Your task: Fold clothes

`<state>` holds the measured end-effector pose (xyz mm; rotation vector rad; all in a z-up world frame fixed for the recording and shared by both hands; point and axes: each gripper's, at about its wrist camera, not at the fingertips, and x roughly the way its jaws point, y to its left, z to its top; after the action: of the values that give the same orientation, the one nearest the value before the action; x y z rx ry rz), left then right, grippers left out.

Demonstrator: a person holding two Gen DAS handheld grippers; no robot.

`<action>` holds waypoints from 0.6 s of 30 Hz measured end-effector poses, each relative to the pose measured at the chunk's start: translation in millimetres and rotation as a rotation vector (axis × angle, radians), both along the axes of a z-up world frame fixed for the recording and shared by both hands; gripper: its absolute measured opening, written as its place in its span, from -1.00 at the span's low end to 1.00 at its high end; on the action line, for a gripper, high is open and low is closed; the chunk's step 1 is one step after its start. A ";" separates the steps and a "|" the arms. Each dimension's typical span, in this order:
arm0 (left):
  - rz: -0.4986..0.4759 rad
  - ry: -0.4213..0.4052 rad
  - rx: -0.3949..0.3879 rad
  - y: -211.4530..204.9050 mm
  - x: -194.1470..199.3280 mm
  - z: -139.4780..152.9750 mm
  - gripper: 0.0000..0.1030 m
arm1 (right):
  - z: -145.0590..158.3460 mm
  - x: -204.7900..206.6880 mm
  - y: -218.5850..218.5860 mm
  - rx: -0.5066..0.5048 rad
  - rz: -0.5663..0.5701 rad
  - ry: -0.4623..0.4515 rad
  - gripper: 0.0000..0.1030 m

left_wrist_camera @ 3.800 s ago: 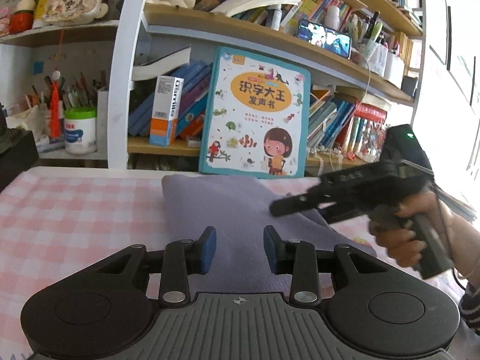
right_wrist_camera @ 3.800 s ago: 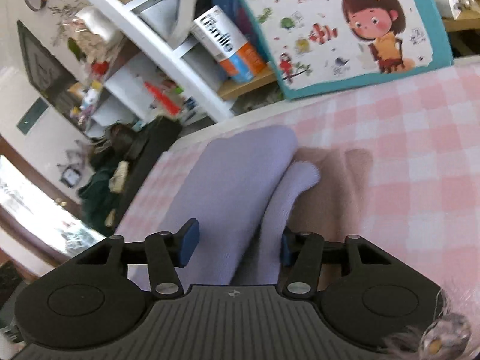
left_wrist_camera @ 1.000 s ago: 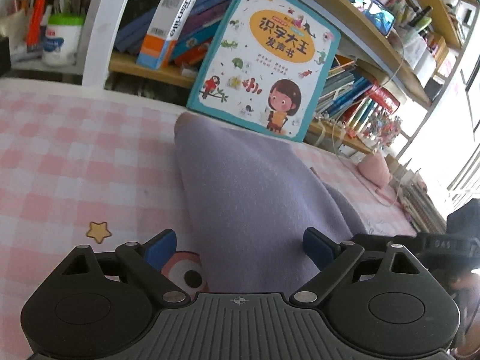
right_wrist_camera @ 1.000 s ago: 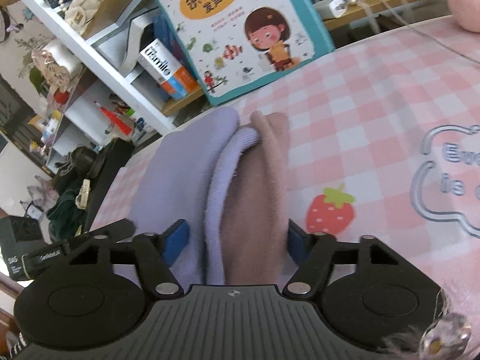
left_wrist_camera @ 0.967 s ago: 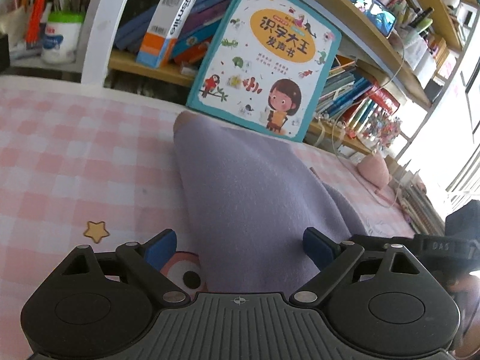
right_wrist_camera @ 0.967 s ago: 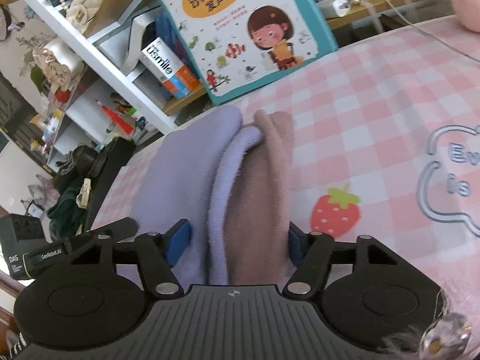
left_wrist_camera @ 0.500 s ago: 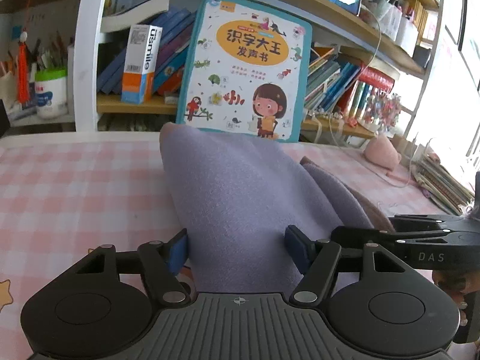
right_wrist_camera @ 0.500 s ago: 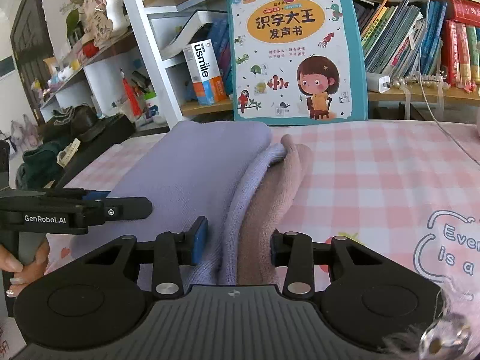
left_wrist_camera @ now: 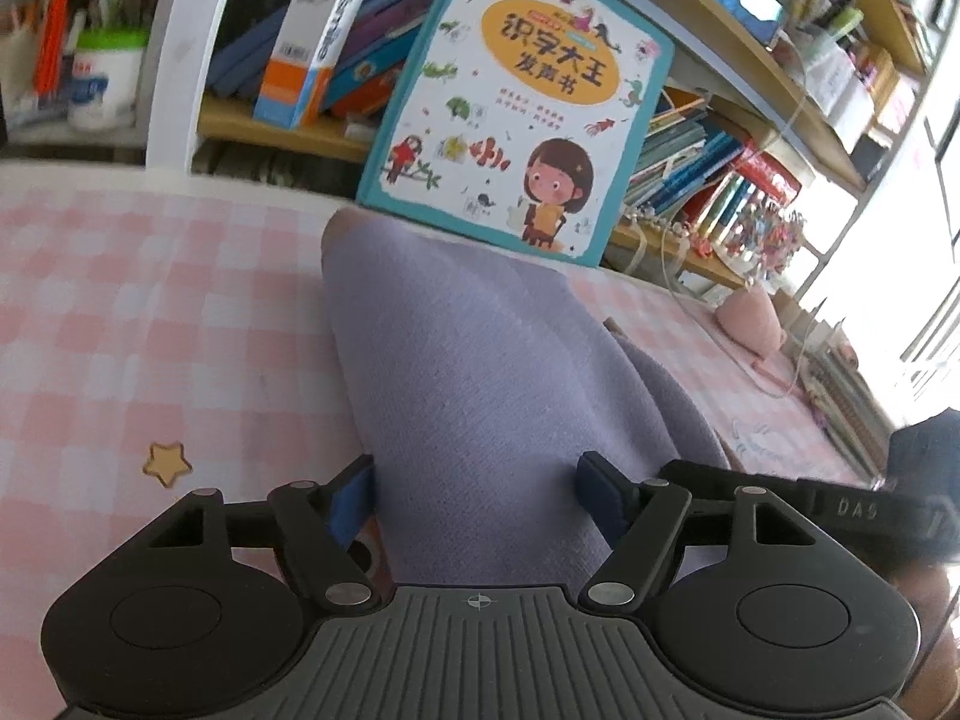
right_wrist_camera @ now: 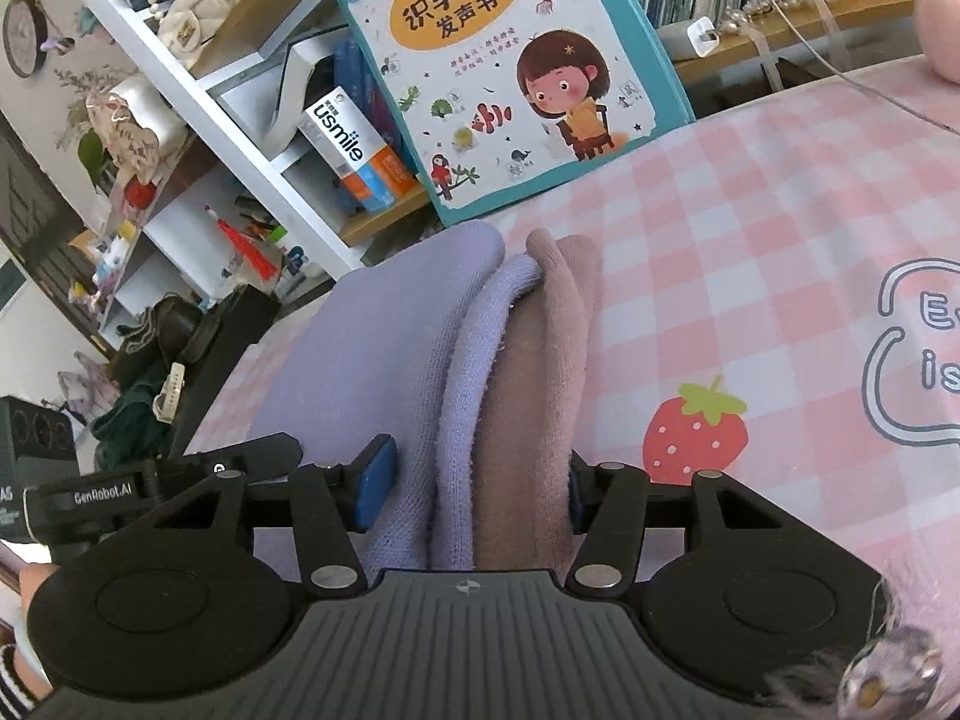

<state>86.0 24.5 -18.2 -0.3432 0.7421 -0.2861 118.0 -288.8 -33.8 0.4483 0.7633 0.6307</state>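
A folded purple garment [left_wrist_camera: 480,372] lies on the pink checked tablecloth [left_wrist_camera: 150,300], on top of a dusty-pink garment [right_wrist_camera: 540,372]. My left gripper [left_wrist_camera: 477,489] straddles the near end of the purple one. Both blue pads touch its sides while the jaws are opening slightly. From the right side, my right gripper [right_wrist_camera: 474,486] straddles the edge of the stack, purple folds [right_wrist_camera: 360,348] and pink layer together. Its jaws are opening: the left pad [right_wrist_camera: 375,489] sits just off the purple fold, and the right pad is hidden behind the pink cloth.
A large children's book [left_wrist_camera: 522,102] leans on the bookshelf right behind the stack. A pink plush [left_wrist_camera: 750,318] and a cable lie at the far right. Bare cloth with a strawberry print [right_wrist_camera: 696,432] lies to the right. A person's hand holds each gripper.
Both pairs of jaws narrowed around the stack half a second ago and have since widened, the right pair more. Both views tipped up and came back down. The stack has not shifted.
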 end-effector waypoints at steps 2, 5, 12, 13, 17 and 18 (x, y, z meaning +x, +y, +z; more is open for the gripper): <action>-0.006 -0.003 0.021 -3.2 -0.2 2.0 0.40 | 0.7 -1.5 2.8 -0.017 0.008 -0.019 -0.07; -0.012 -0.024 0.068 -10.4 -3.5 6.0 0.33 | 3.5 -6.5 6.0 -0.050 0.019 -0.068 -0.18; 0.005 -0.070 0.098 -15.8 -15.0 7.9 0.29 | 6.7 -14.4 9.2 -0.096 0.034 -0.133 -0.26; 0.010 -0.073 0.091 -14.7 -16.7 7.1 0.29 | 6.4 -14.0 8.4 -0.089 0.035 -0.129 -0.27; 0.025 -0.086 0.074 -11.1 -21.5 4.9 0.29 | 7.5 -14.9 8.9 -0.080 0.042 -0.131 -0.30; 0.027 -0.090 0.073 -10.0 -22.8 4.9 0.29 | 7.7 -16.0 9.7 -0.081 0.045 -0.136 -0.31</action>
<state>63.1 14.5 -13.3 -0.2693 0.6571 -0.2470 102.0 -279.1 -26.1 0.3114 0.6688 0.6627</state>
